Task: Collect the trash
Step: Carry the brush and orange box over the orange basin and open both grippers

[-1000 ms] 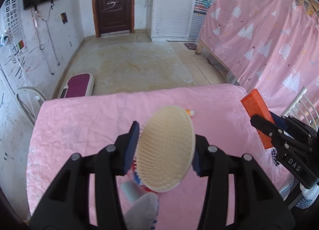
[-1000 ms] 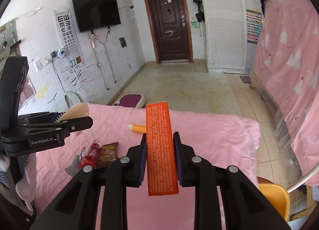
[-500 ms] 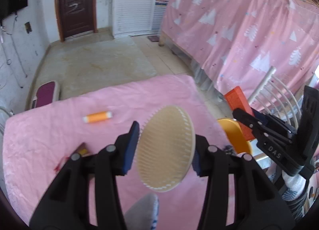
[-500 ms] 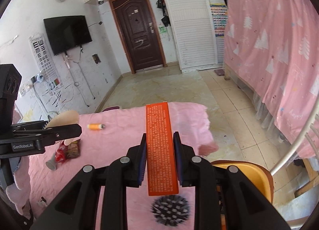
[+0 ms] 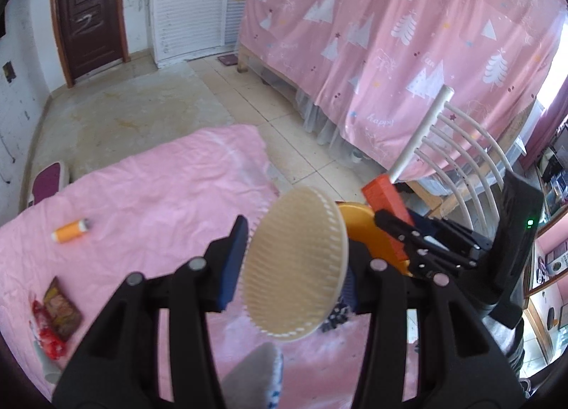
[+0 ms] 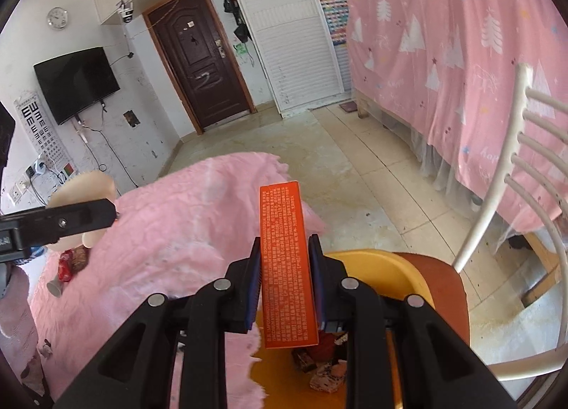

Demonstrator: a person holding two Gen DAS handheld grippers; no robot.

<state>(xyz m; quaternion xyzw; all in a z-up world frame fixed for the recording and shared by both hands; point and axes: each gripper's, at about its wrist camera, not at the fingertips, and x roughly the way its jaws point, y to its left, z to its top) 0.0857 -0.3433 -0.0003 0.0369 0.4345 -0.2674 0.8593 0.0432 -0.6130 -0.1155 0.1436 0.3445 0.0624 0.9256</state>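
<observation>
The left gripper (image 5: pixel 294 260) grips a cream oval brush head (image 5: pixel 296 261) with rows of short bristles; the blue pads press its two edges, and the oval stands tilted above the near edge of the pink-covered worktop (image 5: pixel 149 196). The right gripper (image 6: pixel 285 276) is clamped tight on a long orange box (image 6: pixel 287 260) printed with fine white text, held upright between narrow jaws.

The orange bin (image 6: pixel 376 267) is the landmark. In the right wrist view, the orange box hangs directly over the bin's near rim, and the bin's bottom already holds a few wrappers (image 6: pixel 325 371), too blurred to name. The bin sits on the seat of a white slatted chair (image 6: pixel 525 175), just beside the worktop's corner. In the left wrist view, the brush head covers part of the bin (image 5: pixel 358 228), with the right gripper (image 5: pixel 394 228) and its box (image 5: pixel 387 196) just past it on the chair side.

Away from the bin, across the worktop, lie an orange cylinder with a white cap (image 5: pixel 69 230) and, nearer the left edge, a brown snack packet (image 5: pixel 62 306) touching a red-and-white wrapper (image 5: pixel 48 334). A grey sleeve (image 5: pixel 254 377) shows under the left gripper.
</observation>
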